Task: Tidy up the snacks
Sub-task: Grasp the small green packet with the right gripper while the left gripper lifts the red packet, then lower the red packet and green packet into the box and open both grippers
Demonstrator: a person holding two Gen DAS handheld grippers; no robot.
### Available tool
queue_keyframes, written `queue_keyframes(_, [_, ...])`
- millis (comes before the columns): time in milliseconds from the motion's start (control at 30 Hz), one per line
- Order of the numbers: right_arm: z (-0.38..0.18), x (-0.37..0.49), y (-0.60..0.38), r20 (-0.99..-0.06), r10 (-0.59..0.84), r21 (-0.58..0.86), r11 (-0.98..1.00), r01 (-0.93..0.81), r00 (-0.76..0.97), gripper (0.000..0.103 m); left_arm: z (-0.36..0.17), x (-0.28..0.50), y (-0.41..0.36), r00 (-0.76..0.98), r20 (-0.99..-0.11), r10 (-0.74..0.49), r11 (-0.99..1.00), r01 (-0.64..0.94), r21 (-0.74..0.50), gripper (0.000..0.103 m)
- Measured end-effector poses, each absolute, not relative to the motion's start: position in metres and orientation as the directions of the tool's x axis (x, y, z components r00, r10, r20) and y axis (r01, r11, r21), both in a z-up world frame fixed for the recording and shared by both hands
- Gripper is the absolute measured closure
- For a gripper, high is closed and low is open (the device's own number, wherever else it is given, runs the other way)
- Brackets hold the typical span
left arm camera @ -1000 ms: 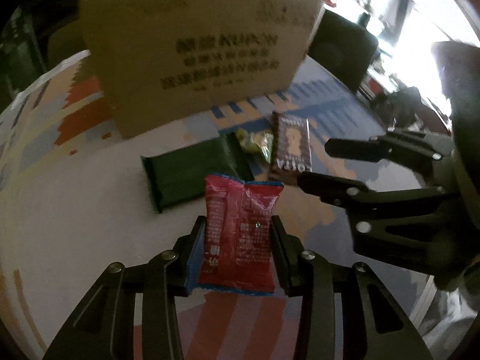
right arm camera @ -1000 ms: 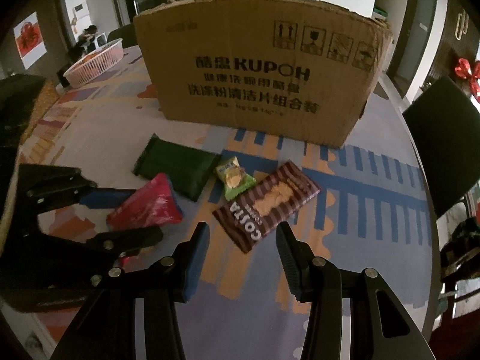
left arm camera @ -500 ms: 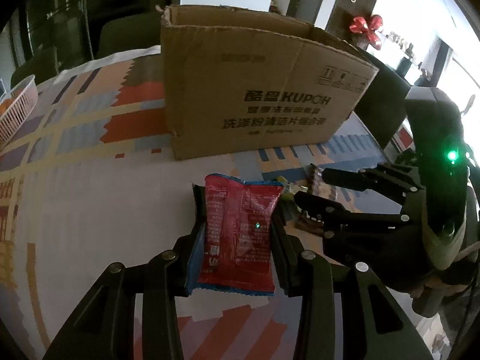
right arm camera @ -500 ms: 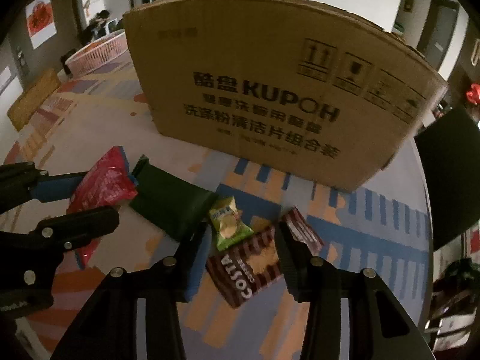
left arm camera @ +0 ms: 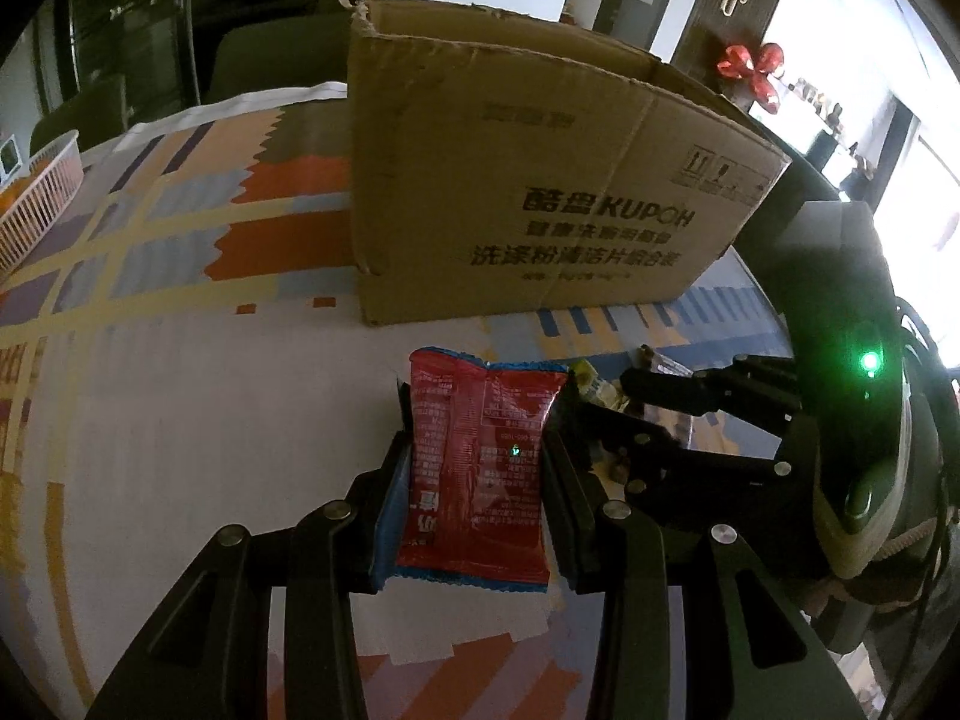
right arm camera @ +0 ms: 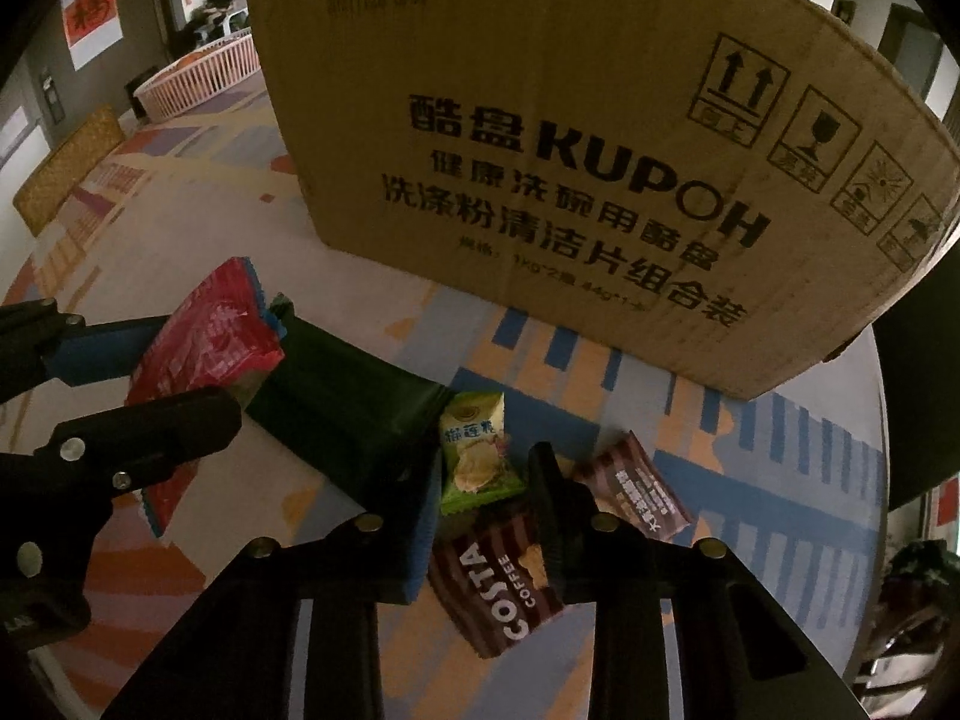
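Two hand-held grippers are over the patterned tablecloth (left arm camera: 180, 396) in front of the tall brown cardboard box (right arm camera: 570, 138) printed KUPOH. The left gripper (left arm camera: 477, 468) has its jaws closed against the sides of a red crinkly snack packet with blue edges (left arm camera: 480, 468), carrying it clear of the cloth, short of the box's near corner. The right gripper (right arm camera: 483, 516) is low over the remaining snacks with its jaws apart and nothing clamped; between its fingers lie the small light-green sweet wrapper (right arm camera: 477, 456) and part of the brown striped Costa Coffee packet (right arm camera: 510, 582). That packet runs under the right-hand finger and out to the far side. A dark green flat packet (right arm camera: 348, 408) lies on the cloth just left of the green wrapper, its near end beside the left-hand finger. A pink slatted basket (right arm camera: 204, 72) stands well off at the far left.
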State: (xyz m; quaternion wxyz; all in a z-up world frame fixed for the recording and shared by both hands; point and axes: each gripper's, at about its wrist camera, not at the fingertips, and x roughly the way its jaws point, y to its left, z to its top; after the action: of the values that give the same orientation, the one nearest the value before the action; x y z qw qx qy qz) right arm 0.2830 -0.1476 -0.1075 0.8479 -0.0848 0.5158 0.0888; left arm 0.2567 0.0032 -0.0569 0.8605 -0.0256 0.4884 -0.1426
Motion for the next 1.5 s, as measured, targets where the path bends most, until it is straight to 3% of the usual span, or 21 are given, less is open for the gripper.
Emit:
queue_keyframes(433, [-0.082, 0.259, -0.170, -0.855, 0.101, 0.009, 0.983, -0.181, 0.509, 0.075, -0.034, 0.246, 0.002, 0.534, -0.801, -0.270, 0.960, 0.219, -0.177, 0.063])
queue_keyframes(1000, [0.028, 0.229, -0.184, -0.663, 0.099, 0.024, 0.994, -0.111, 0.742, 0.075, 0.048, 0.243, -0.003, 0.673, -0.671, -0.311, 0.949, 0.260, -0.180, 0.063])
queue_keyframes(1500, [0.068, 0.259, -0.188, -0.579, 0.067, 0.032, 0.998, -0.060, 0.812, 0.075, 0.093, 0.293, -0.007, 0.737, -0.605, -0.300, 0.950, 0.291, -0.116, 0.063])
